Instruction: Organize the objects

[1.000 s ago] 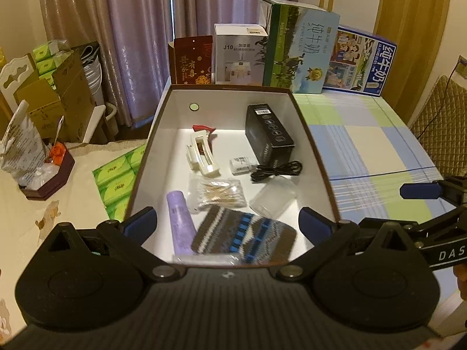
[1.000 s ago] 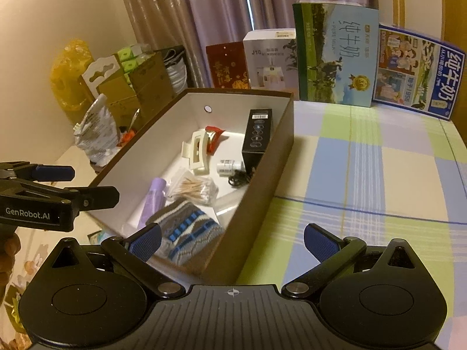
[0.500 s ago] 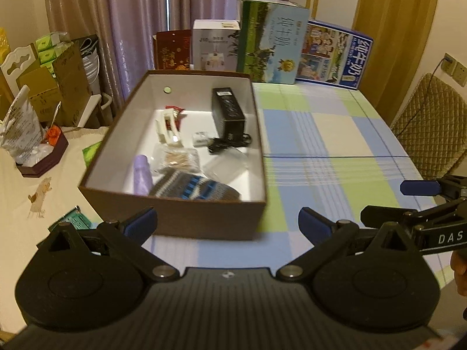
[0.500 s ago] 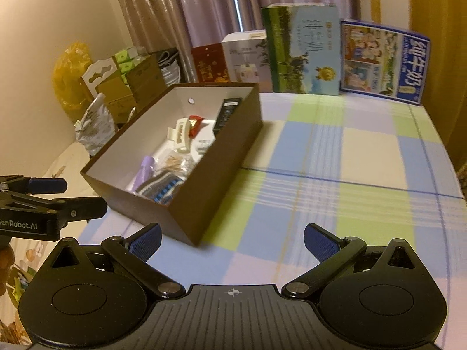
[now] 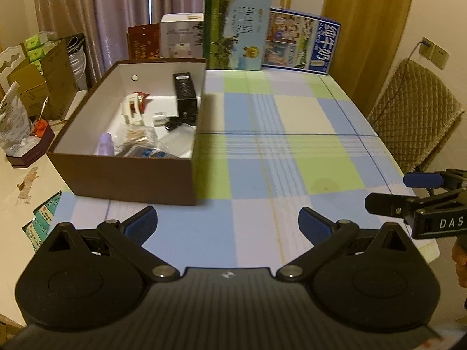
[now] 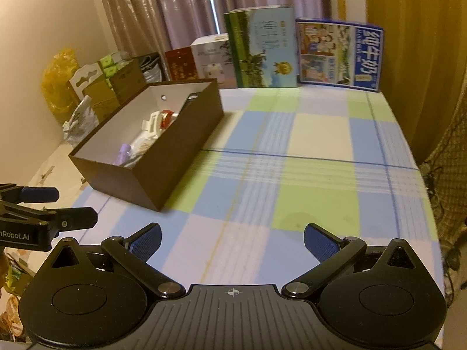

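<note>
Brown cardboard on the outside and white within, the open box point(image 5: 132, 175) sits on the left part of the checked tablecloth point(image 5: 292, 151), its near corner close to the table edge. Inside it I can see a black rectangular case point(image 5: 184, 93) lying against the right wall, a coiled black cable point(image 5: 175, 123) just in front of it, a small white plug-like piece point(image 5: 159, 118) beside the cable, a cream hair clip point(image 5: 132, 113) with something red point(image 5: 142, 99) touching its far end, a clear packet of cotton swabs point(image 5: 137, 135), a lilac tube point(image 5: 105, 143) near the front wall, and a grey-and-blue knitted item point(image 5: 146, 153) mostly hidden by that wall. From my right wrist view the box's long right side point(image 6: 175, 143) hides most of these; only the clip, the red piece and the tube show.

My left gripper point(image 5: 227, 223) hangs above the near stretch of cloth, its blue pads spread wide with nothing between them. My right gripper point(image 6: 232, 240) is likewise wide open and empty, over the cloth to the right of the box, well apart from it.

Beyond the box, along the far edge of the table, stand a dark red carton point(image 5: 144, 42), a white appliance box point(image 5: 181, 36), a tall green milk carton point(image 5: 236, 30) and a blue milk carton point(image 5: 300, 43), all in front of mauve curtains point(image 5: 116, 3). A quilted chair back point(image 5: 417, 110) stands at the table's right side.
</note>
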A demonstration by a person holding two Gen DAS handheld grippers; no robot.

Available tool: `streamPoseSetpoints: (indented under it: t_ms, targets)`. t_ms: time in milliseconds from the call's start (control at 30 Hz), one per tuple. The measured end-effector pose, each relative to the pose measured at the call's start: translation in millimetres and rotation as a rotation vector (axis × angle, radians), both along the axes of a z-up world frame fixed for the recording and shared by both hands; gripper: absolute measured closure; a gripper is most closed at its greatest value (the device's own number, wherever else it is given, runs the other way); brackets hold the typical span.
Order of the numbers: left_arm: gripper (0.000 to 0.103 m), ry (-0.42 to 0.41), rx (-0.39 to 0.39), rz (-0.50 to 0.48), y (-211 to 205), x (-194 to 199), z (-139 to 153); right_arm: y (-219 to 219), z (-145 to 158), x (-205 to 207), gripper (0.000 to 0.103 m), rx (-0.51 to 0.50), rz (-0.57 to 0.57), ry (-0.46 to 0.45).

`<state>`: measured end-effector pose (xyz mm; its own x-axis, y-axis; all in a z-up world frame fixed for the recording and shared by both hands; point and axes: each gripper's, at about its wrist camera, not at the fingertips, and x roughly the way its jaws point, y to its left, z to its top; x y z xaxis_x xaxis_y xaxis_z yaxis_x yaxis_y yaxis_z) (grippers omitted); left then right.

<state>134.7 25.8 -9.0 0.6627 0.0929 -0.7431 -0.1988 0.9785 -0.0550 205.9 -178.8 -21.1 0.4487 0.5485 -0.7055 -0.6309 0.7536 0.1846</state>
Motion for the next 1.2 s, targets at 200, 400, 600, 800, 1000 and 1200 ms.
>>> streamPoseSetpoints:
  t_ms: [200, 400, 600, 800, 1000, 1200]
  targets:
    - [0.001, 0.009, 0.0, -0.016, -26.1, -10.0, -3.0, -33.8, 2.5, -8.6, 0.002, 0.001, -0.025, 0.0]
    - [0.001, -0.003, 0.002, -0.029, -45.2, -18.0, -0.9, -58.7, 1.9, -19.6, 0.002, 0.003, -0.046, 0.0]
    - [0.001, -0.013, 0.001, -0.023, -55.4, -27.7, 0.6, -70.9, 5.0, -27.0, 0.002, 0.012, -0.046, -0.006]
    - [0.001, -0.022, 0.002, -0.016, -60.9, -36.0, 2.2, -73.2, 5.9, -33.3, 0.002, 0.018, -0.037, -0.013]
    - [0.001, -0.026, 0.0, -0.016, -63.2, -41.2, 2.3, -74.9, 5.4, -39.4, 0.002, 0.017, -0.034, -0.015]
    - [0.001, -0.03, -0.002, -0.024, -66.9, -43.7, 2.4, -77.9, 6.4, -43.9, 0.002, 0.015, -0.043, -0.017]
